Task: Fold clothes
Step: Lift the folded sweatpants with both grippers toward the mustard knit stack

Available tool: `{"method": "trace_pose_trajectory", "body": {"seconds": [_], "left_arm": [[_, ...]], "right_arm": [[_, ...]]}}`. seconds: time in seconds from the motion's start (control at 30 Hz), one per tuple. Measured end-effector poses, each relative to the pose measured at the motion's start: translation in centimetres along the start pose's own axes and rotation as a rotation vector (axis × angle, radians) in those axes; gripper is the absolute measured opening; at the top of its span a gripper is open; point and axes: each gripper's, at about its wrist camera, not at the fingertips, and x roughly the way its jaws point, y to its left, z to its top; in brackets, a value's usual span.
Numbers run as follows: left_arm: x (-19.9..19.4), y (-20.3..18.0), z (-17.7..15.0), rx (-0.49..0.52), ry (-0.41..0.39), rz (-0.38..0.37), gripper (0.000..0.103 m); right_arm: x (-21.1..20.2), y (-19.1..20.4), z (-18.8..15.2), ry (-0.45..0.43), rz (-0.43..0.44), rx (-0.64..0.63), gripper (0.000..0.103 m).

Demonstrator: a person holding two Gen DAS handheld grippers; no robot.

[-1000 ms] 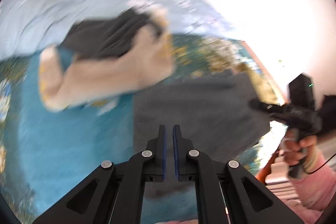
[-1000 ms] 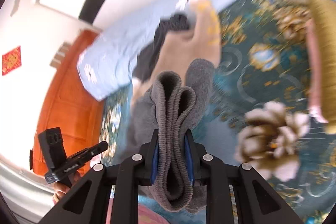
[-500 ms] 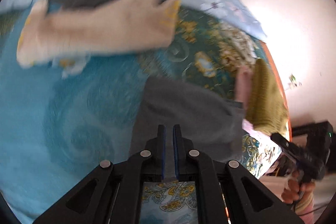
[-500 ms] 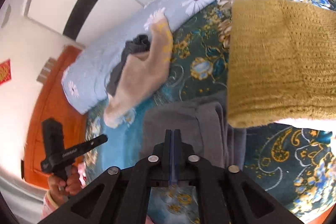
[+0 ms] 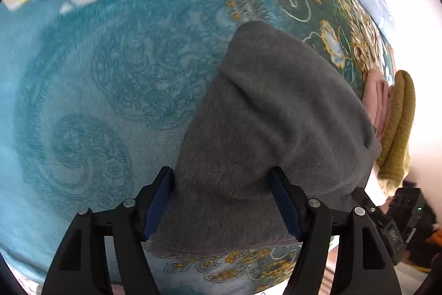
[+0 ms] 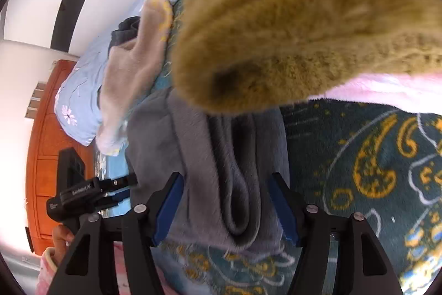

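a: where's the grey garment (image 5: 276, 129)?

b: folded, lying on the teal patterned blanket (image 5: 110, 90) that covers the bed. take it as the landmark. the left claw (image 5: 222, 202) stands wide, one finger on each side of the garment's near end, not pressing it.

a: and the right claw (image 6: 225, 208)?

b: wide too. its blue pads (image 6: 283, 212) sit on either side of the garment's layered edge (image 6: 237, 184); the folds show as stacked loops between them. whether the pads touch the cloth, i can't tell.

a: what's beside the garment?

b: on its far right, a mustard knitted piece (image 5: 399, 123) lies on a pink piece (image 5: 375, 98), just beside the grey edge. in the right view the mustard knit (image 6: 304, 18) fills the top, overhanging the grey folds. beyond the garment lies a cream garment (image 6: 132, 68) with a dark one (image 6: 124, 32) behind it, near a pale blue flowered quilt (image 6: 80, 93).
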Motion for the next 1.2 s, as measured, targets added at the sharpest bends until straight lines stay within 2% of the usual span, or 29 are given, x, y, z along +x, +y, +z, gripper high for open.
{"method": "trace_pose_trajectory", "body": {"seconds": [0.1,0.27,0.47,0.63,0.67,0.7,0.73,0.77,0.8,1.0,1.2], "left_arm": [[0.5,1.1,0.2,-0.042,0.021,-0.033,0.08],[-0.5,0.9,-0.1,-0.016,-0.019,-0.067,0.08],[-1.2,2.0,-0.4,-0.068,-0.048,-0.103,0.08],[-2.0,3.1,-0.8,-0.118,-0.08,-0.15,0.08],[-2.1,3.3,-0.8,-0.121,-0.084,-0.154,0.08],[-2.1,3.3,-0.7,-0.124,-0.086,-0.158,0.08],[-2.1,3.4,-0.6,-0.125,-0.085,-0.16,0.08],[-2.1,3.2,-0.4,-0.122,-0.082,-0.16,0.08],[-2.1,2.9,-0.4,-0.116,-0.08,-0.158,0.08],[-2.6,1.8,-0.2,-0.069,-0.098,-0.188,0.079],[-1.1,0.8,-0.1,-0.013,-0.033,-0.106,0.08]], "right_arm": [[0.4,-0.1,0.4,-0.005,-0.023,-0.015,0.07],[-0.7,0.5,0.7,-0.001,-0.059,-0.077,0.072],[-1.0,0.1,1.0,0.005,0.009,-0.077,0.071],[-1.5,0.6,0.8,-0.028,0.009,-0.091,0.07],[-1.8,0.8,0.7,-0.035,0.011,-0.096,0.065],[-2.1,1.0,0.7,-0.042,0.013,-0.1,0.052],[-2.4,1.2,0.6,-0.049,0.015,-0.104,0.046],[-2.7,1.4,0.5,-0.056,0.017,-0.108,0.028],[-3.0,1.6,0.4,-0.063,0.019,-0.112,0.017],[-4.7,2.8,-0.1,-0.106,0.032,-0.137,0.015],[-4.0,1.4,0.0,-0.087,-0.035,-0.1,0.016]]}}
